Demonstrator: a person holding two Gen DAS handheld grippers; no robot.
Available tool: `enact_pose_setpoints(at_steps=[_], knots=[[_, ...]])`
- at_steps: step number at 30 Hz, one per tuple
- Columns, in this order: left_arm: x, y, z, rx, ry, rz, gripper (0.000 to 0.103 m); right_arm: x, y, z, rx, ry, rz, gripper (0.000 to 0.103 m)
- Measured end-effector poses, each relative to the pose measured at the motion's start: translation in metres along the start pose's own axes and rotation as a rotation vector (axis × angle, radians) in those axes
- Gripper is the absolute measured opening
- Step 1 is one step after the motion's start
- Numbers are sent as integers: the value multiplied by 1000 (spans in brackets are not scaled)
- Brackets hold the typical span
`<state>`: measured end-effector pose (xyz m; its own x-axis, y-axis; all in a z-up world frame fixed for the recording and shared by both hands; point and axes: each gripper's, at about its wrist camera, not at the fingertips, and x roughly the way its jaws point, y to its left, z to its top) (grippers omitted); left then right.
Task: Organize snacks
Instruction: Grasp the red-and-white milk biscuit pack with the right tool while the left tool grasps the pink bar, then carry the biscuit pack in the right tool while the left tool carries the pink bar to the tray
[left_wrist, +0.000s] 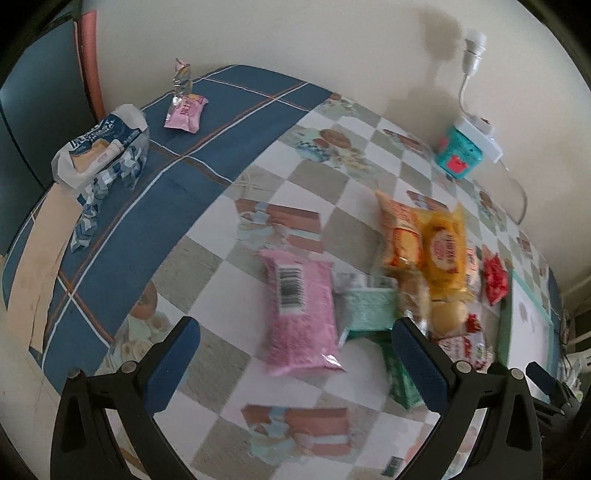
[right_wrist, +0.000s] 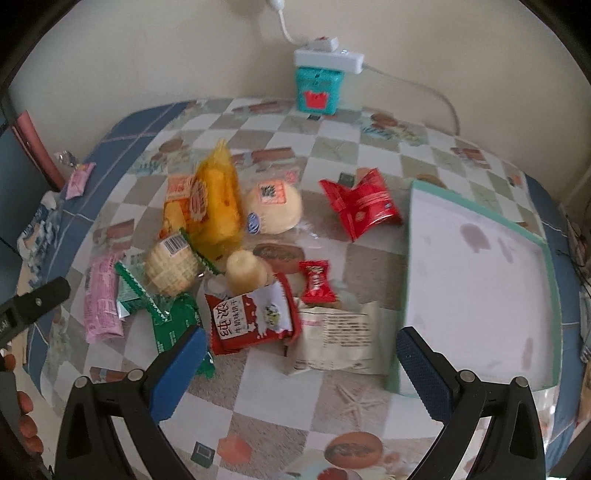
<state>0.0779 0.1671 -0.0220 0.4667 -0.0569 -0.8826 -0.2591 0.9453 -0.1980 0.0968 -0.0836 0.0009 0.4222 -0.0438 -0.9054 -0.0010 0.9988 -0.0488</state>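
I am holding the left gripper (left_wrist: 295, 354) spread wide and empty; the pink, speckled plastic snack packet with a barcode (left_wrist: 301, 314) is lying flat between its fingers, just ahead of the tips. It looks light, soft and slippery — best pinched across its narrow width. The right gripper (right_wrist: 299, 365) is likewise released, with a red-and-white foil biscuit pouch (right_wrist: 251, 317) lying just ahead of its left finger.
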Motion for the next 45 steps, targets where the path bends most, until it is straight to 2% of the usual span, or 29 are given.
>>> enact_pose_setpoints(at_steps=[11,16,22,23,27,29,37,45], knots=[[46,6,2,-8,92,13,103,53,25,-17,-82,90,-17,103],[59,2,4,7,104,32,103,57,34,-17,-124,70,-50,101],[65,-2,3,21,113,38,102,57,42,-15,-144,50,-58,93],[65,-2,4,22,113,39,101,56,42,-15,-147,45,-61,89],[63,-4,4,24,111,39,88,53,45,-14,-157,32,-48,79],[63,-6,3,34,116,44,77,51,49,-15,-166,22,-41,75],[62,-12,0,24,135,40,47,47,44,-15,-140,12,-10,71],[57,-11,0,-29,146,74,41,43,39,-17,-119,19,27,70]])
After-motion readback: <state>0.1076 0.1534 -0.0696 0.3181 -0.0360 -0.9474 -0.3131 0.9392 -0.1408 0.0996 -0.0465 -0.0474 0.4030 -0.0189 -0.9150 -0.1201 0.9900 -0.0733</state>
